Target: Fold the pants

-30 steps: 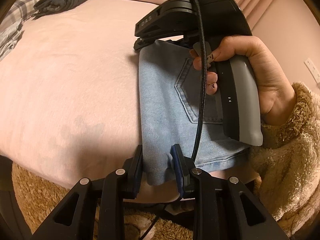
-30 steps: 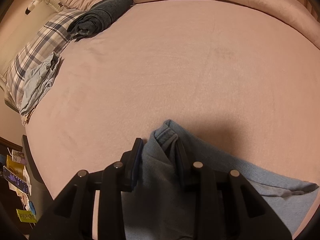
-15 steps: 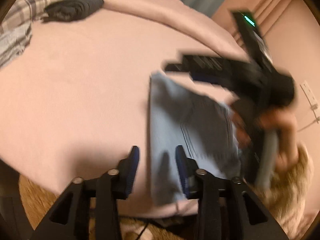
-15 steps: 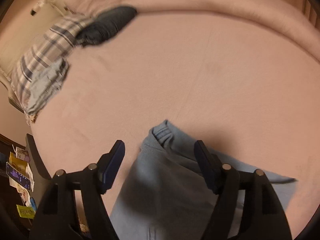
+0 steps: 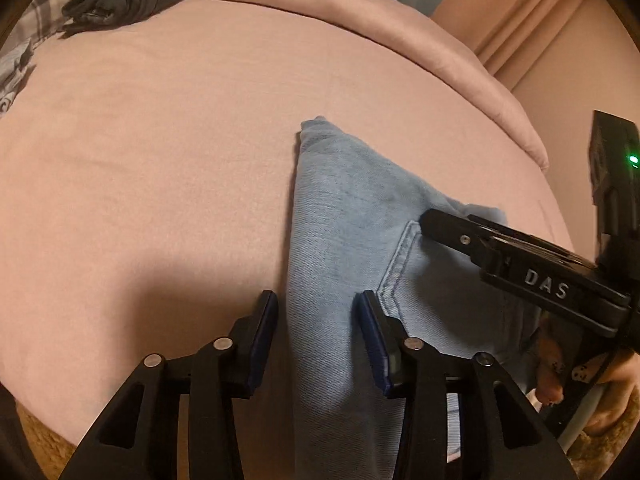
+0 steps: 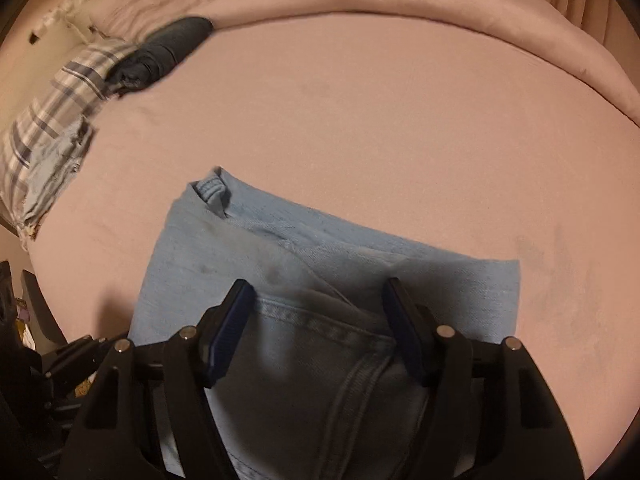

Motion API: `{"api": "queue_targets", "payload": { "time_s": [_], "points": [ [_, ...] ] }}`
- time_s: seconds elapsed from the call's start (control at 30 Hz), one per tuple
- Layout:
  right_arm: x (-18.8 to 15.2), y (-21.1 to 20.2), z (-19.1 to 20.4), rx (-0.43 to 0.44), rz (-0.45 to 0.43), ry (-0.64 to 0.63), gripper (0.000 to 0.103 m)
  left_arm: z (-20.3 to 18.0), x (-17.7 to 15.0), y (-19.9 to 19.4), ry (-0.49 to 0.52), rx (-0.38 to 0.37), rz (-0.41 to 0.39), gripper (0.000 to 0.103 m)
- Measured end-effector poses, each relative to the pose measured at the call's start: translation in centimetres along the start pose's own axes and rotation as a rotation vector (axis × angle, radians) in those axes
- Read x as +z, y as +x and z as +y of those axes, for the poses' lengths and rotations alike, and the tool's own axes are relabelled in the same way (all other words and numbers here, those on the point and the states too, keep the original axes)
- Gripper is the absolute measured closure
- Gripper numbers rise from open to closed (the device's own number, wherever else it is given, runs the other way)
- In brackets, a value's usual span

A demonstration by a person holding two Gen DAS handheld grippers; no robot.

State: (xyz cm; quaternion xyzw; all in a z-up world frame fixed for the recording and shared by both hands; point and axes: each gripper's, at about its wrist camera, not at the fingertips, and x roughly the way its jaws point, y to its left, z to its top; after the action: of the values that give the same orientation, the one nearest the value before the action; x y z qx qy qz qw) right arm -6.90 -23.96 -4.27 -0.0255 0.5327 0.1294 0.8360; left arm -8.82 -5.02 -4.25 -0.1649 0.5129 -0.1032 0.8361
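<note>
The pants (image 6: pixel 320 264), a pair of light blue denim jeans, are seen lying folded into a compact stack on the pink bed (image 5: pixel 160 160), near its front edge, with a back pocket (image 5: pixel 424 280) uppermost. The left tool (image 5: pixel 316 336) is held with its jaws parted; the near left edge of the stack lies between the pads (image 5: pixel 264 328), and no pressure on the cloth is visible. The jaws of the left tool have just been opening. The right tool (image 6: pixel 320 324) is held over the pocket area with its jaws wide apart and nothing gripped; they have just been closing a little from a wider opening. The denim is judged to be soft but fairly thick and moderately heavy, so a fold is expected to hold under its own weight. It is not fragile, and the woven surface should give the pads good friction. Several layers are stacked, so a pinch on the top layer alone is likely to peel the stack open. A hold is best taken on a folded edge or a corner, with all layers caught together, and preferably at two well-separated points. Seams and the hem (image 6: pixel 212 192) are thicker and stiffer and offer firmer purchase.
</note>
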Motion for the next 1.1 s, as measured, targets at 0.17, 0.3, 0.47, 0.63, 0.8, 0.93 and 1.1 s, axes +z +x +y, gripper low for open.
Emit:
{"api": "queue_targets", "payload": {
  "time_s": [0.17, 0.3, 0.47, 0.63, 0.8, 0.93, 1.1],
  "points": [
    [0.2, -2.9, 0.0, -0.069, -0.041, 0.041, 0.045, 1.1, 1.1, -0.4, -0.027, -0.044, 0.043, 0.058],
    [-0.6, -8.3, -1.3, -0.022, -0.158, 0.074, 0.038, 1.4, 2.2, -2.1, -0.032, -0.08, 0.013, 0.058],
    [-3.4, -10.5, -4.6, 0.033, -0.142, 0.214, 0.027, 1.8, 3.8, -2.0, -0.018, -0.086, 0.01, 0.058],
    [-6.2, -8.4, -5.4, 0.006, -0.055, 0.275, 0.027, 1.6, 4.6, -0.1, 0.008, -0.126, 0.055, 0.058],
    [-8.2, -5.3, -6.4, 0.088, -0.01, 0.383, 0.047, 1.5, 4.8, 1.2, 0.041, -0.11, 0.053, 0.062],
    [-8.2, -6.8, -5.5, 0.059, -0.046, 0.357, 0.064, 1.3, 4.7, 0.7, 0.079, -0.088, 0.048, 0.065],
    [-7.7, -8.5, -3.4, -0.018, -0.089, 0.294, 0.066, 2.2, 4.8, 0.6, 0.042, -0.106, 0.071, 0.065]
  ]
}}
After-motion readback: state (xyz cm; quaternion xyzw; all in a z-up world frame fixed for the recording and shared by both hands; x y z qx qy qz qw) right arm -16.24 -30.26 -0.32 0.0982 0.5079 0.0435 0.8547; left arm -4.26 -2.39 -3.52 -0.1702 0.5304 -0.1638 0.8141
